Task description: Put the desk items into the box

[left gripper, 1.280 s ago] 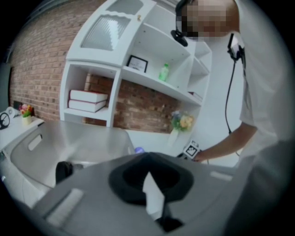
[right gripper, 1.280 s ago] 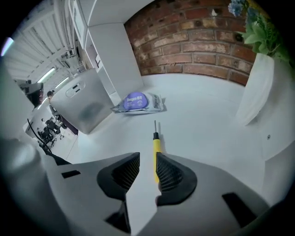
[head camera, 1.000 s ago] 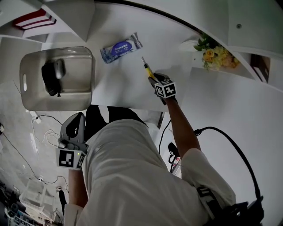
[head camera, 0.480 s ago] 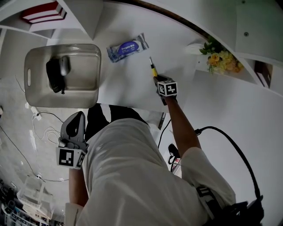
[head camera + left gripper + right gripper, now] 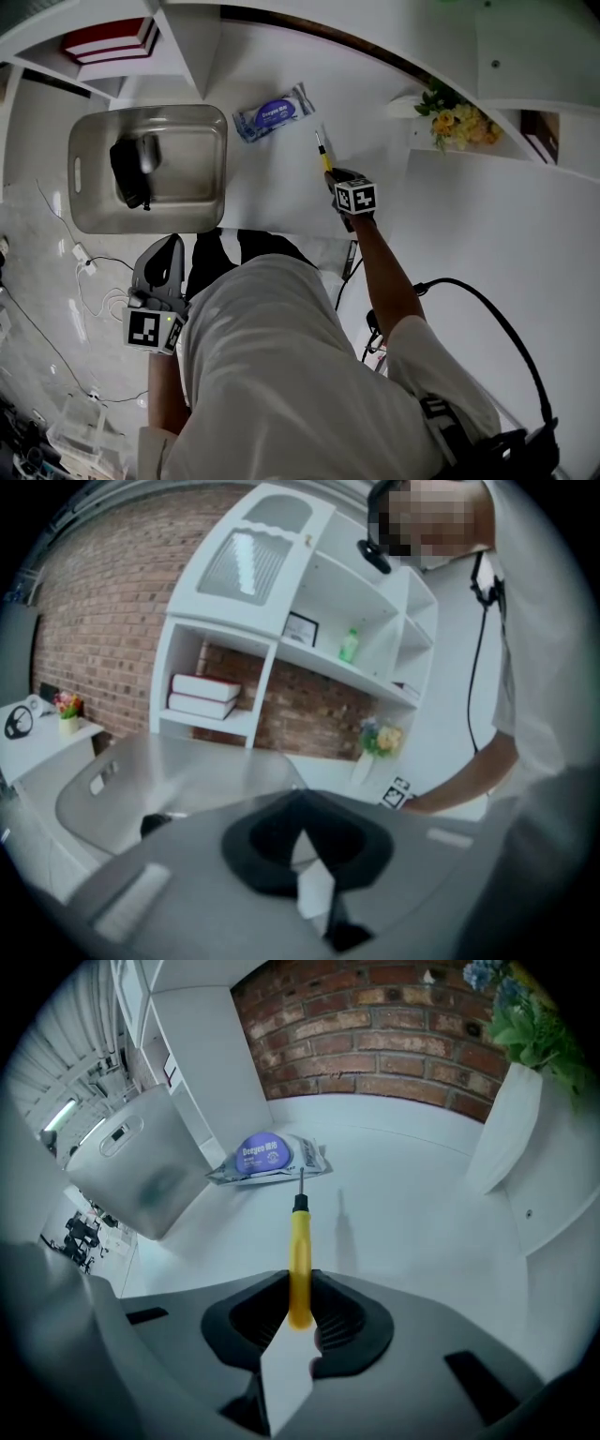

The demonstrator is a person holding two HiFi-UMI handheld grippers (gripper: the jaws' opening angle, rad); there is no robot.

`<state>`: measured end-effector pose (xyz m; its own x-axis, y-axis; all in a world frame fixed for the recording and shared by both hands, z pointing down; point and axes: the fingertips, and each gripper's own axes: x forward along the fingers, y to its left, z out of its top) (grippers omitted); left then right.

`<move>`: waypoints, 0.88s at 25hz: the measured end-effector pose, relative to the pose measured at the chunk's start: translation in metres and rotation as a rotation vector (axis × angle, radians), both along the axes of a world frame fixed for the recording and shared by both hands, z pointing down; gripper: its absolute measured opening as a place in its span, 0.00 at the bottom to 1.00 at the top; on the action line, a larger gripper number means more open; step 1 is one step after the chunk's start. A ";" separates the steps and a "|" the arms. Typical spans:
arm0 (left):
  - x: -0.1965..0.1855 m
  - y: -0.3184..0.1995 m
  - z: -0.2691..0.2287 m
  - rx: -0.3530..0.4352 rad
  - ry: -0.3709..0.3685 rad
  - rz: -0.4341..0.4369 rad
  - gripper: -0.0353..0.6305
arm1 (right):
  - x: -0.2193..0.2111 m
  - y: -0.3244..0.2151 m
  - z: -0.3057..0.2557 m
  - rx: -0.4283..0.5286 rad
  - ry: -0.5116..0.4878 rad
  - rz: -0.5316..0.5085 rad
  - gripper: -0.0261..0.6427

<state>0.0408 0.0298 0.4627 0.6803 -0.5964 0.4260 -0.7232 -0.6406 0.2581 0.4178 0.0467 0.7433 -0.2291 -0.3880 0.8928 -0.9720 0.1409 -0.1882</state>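
Right tongs (image 5: pixel 330 174): over the table's near edge, pointing steeply down. The jaws have just been closing and now clamp the yellow handle between them.
Screwdriver (image 5: pixel 322 153): gripped by the handle's back end; the rest of the handle and the metal shaft stick out past the jaws toward the wipes. In the right gripper view (image 5: pixel 299 1258) its shadow falls on the table just to the right of it.
Left tongs (image 5: pixel 171 246): low at the person's left side, off the table and below the box's near edge; jaws together, nothing in them.
Box (image 5: pixel 212 165): grey, open-topped, at the table's left end, well apart from the screwdriver.
Dark item (image 5: pixel 130 174): lying inside the box, at its left half.
Wipes (image 5: pixel 273 112): blue pack flat on the table (image 5: pixel 281 187), between the box and the screwdriver's tip.
Flowers (image 5: pixel 454 116): at the table's far right.
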 end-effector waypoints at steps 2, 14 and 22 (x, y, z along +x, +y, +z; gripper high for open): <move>-0.005 -0.001 0.002 0.007 -0.005 0.023 0.06 | -0.005 -0.001 -0.010 0.015 0.002 0.004 0.14; -0.034 -0.010 0.001 0.022 0.018 0.079 0.06 | -0.060 -0.019 -0.090 0.164 -0.011 -0.020 0.14; -0.050 -0.014 0.004 0.020 0.022 0.115 0.06 | -0.114 -0.032 -0.135 0.245 -0.023 -0.084 0.14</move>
<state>-0.0087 0.0162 0.4671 0.7536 -0.5221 0.3993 -0.6391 -0.7242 0.2590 0.3037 0.0144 0.6079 -0.2889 -0.5708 0.7685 -0.9508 0.2648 -0.1608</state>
